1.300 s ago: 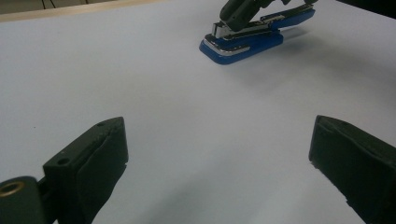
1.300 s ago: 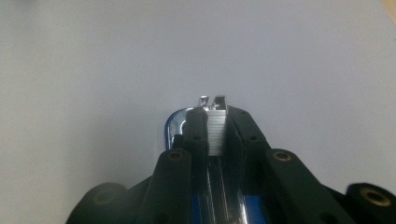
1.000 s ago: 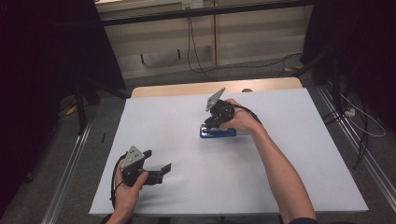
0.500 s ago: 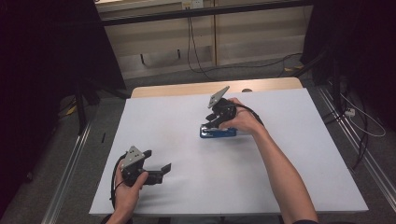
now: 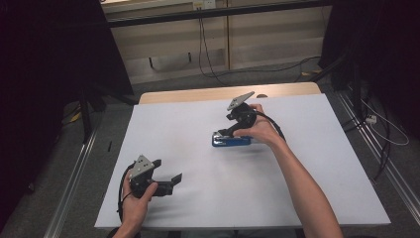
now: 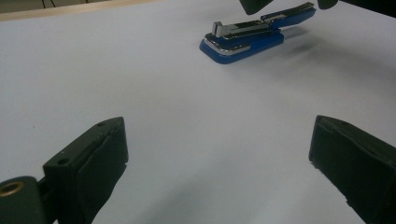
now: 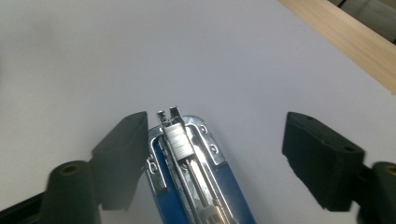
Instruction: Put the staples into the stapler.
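Blue plastic and bright metal make up the stapler [image 5: 231, 141], which lies flat on the white table sheet [image 5: 198, 208], a little past the middle and toward the far wooden edge [image 5: 198, 95]. Compared with a second ago, the stapler has not moved, while the right gripper [image 5: 230, 133] has tipped more steeply, its grey three-cornered plate now raised higher toward the far edge. It still hovers over the stapler's left end with the person's right hand [image 5: 258, 130] wrapped round its body. The left gripper [image 5: 170, 182] has stayed where it was, near the front left corner of the sheet, held in the left hand [image 5: 138, 198] and well apart from the stapler.

From above, the right gripper's jaws are too small to judge. The right gripper view settles it: the jaws stand wide open, the stapler's chrome-fronted end [image 7: 180, 140] lies between them, close against the left-hand jaw, with a broad gap to the other. Whether that near jaw touches the stapler I cannot tell. Nothing is clamped.

The left gripper view looks along its own two jaws, spread wide with bare white sheet between them, and shows the stapler [image 6: 254, 35] side on farther off: blue base, chrome rail, blue top arm slightly lifted, with dark parts of the other gripper just above it.
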`<state>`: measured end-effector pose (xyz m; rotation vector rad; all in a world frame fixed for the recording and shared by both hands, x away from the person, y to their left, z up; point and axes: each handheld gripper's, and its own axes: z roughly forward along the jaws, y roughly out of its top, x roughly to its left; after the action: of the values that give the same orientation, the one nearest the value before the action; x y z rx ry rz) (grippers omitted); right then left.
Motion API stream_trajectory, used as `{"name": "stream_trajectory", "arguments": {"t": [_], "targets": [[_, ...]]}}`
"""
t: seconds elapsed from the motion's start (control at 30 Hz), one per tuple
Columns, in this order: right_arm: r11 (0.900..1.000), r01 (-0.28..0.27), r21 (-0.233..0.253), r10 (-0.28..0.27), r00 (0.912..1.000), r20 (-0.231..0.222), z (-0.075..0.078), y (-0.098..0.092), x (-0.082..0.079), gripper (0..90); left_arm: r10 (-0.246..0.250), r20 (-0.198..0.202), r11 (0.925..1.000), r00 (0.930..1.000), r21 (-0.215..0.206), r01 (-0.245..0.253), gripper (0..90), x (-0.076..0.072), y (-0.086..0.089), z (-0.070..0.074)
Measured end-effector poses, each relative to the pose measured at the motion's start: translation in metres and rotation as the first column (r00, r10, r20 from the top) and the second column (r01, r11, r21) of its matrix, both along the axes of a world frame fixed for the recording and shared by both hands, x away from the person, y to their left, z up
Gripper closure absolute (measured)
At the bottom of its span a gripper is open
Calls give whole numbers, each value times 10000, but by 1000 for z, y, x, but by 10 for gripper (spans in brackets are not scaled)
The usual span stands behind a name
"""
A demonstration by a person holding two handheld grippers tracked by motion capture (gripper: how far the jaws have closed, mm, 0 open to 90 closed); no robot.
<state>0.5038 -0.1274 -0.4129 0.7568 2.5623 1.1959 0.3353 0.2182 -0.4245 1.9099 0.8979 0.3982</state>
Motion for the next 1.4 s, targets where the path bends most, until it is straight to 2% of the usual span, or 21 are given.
{"name": "stream_trajectory", "arguments": {"t": [0.2,0.33,0.47,0.6,0.8,1.03,1.27,1.4], "targets": [[9956,783,518,-789,9968,103,-2,-8,-5,153,27,-47,10000,10000,7,-27,47,1,0,-1],[9918,1055,723,-1063,9943,76,-3,-11,-8,126,94,-96,10000,9999,-5,-94,48,1,1,-2],[9886,1242,850,-1272,9914,315,-1,-13,-10,126,156,-116,9999,9998,-37,-157,47,1,2,-3],[9791,1634,1212,-1689,9850,363,1,-16,-13,122,159,-111,9998,9998,-70,-160,47,1,2,-2],[9696,1993,1419,-2057,9781,324,-3,-21,-18,101,183,-102,9998,9998,-35,-183,47,1,3,-2],[9538,2476,1704,-2577,9654,396,-5,-28,-26,63,169,-16,9999,9999,28,-169,47,0,1,-1],[9300,3126,1935,-3285,9428,559,-8,-37,-37,51,206,-37,9998,9998,47,-206,46,1,1,-1],[9167,3338,2196,-3535,9337,567,-7,-41,-43,54,232,-23,9997,9997,-20,-232,45,1,1,-1]]}}
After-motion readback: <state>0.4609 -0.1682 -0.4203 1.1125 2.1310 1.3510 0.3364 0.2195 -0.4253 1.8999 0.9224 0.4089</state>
